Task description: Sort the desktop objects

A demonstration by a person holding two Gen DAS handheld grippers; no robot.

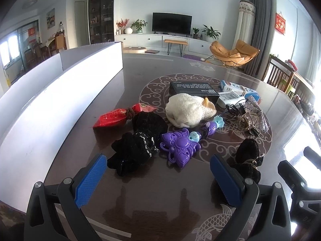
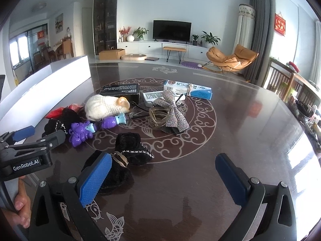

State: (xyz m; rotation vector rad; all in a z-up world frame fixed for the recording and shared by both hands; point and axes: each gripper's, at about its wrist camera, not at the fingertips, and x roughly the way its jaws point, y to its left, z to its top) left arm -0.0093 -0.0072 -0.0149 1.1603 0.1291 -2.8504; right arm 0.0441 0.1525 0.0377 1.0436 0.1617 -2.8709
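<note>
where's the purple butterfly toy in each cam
Left wrist: the purple butterfly toy lies just below centre, straight ahead between the two blue fingers, on the dark table.
Right wrist: it sits left of centre, right behind the left gripper, which enters from the left edge.
Shared landmark: the cream knitted item lies just beyond the toy in both views.
</note>
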